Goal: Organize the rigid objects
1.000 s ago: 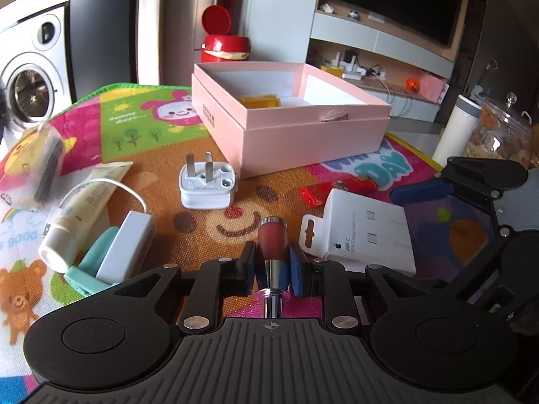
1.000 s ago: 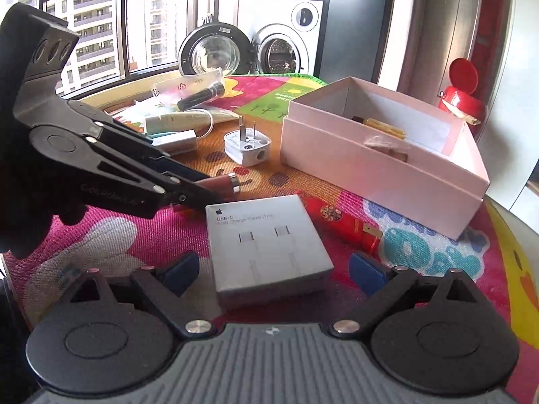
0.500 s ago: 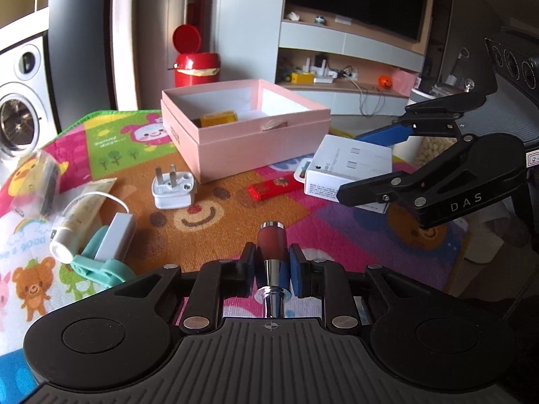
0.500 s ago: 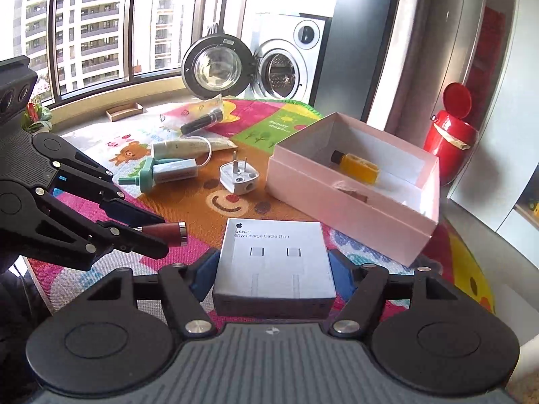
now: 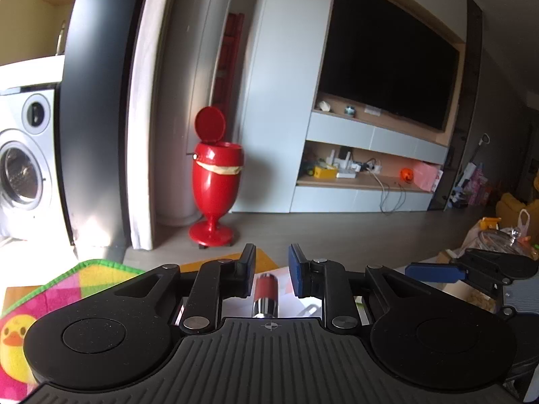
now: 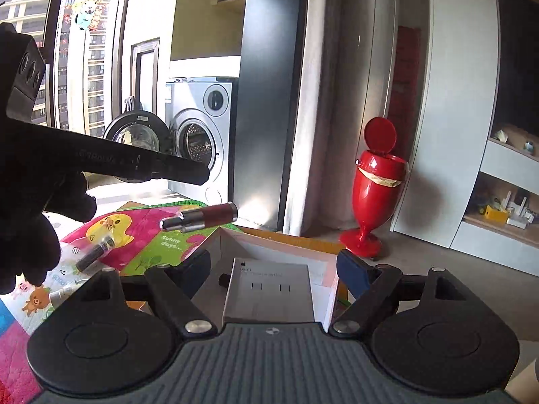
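Both my grippers, left [image 5: 271,267] and right [image 6: 273,271], now spread over the pink box [image 6: 331,289], released tube [image 6: 202,219] falling, cable box [image 6: 267,291] dropped; tube may bounce out.

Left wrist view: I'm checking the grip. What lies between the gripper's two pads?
The red tube, clear of both pads; the left gripper is open. The left wrist view shows it.

Tube [image 6: 202,219]: dark red body, chrome end. Cable box [image 6: 267,291]: white, grey print. Storage box [image 6: 331,291]: white inside. Mat [image 6: 134,235]: pink and green, yellow duck, green border. Bin [image 6: 374,181] at 2 o'clock: glossy red. Finger pads [image 5: 296,269]: blue.
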Tool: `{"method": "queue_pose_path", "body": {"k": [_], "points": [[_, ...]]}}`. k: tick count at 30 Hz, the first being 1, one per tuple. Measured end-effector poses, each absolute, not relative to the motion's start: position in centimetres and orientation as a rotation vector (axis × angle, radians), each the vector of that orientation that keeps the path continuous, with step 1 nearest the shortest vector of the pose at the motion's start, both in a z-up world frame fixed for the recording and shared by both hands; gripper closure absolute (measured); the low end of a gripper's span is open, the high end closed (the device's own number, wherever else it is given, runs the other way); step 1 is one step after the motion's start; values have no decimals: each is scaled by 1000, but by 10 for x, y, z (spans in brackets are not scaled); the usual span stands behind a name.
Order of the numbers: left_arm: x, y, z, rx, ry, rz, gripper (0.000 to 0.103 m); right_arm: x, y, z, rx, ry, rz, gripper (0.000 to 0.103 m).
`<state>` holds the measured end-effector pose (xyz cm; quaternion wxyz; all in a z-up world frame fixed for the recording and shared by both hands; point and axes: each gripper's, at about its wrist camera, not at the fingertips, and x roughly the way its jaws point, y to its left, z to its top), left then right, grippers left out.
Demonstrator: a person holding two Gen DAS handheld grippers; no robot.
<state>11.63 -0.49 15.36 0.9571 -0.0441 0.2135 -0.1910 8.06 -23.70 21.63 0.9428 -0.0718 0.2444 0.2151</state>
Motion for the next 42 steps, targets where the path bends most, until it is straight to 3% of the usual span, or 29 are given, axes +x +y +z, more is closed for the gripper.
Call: {"method": "queue_pose_path", "body": {"k": [8,15,24,32,39,40,42], "points": [[81,59,77,-244,540,-277,78,15,-239,138,-262,516,451,20],[65,97,23,-395,667,-293,78,-4,-226,101,-109,687,516,20],[43,80,9,-336,690,-347,76,-11,-203,100,-194,660,513,20],[-18,51,20,-63,623,-341,75,-10,-179,107,-242,621,579,20],[-55,90,43,-70,579,-205,75,1,-119,100,-301,620,765,20],[-55,96,42,-81,583,-177,75,3,-112,97,-302,629,772,24],[-54,115,38,-135,598,-112,75,7,-103,93,-296,670,777,46]]}}
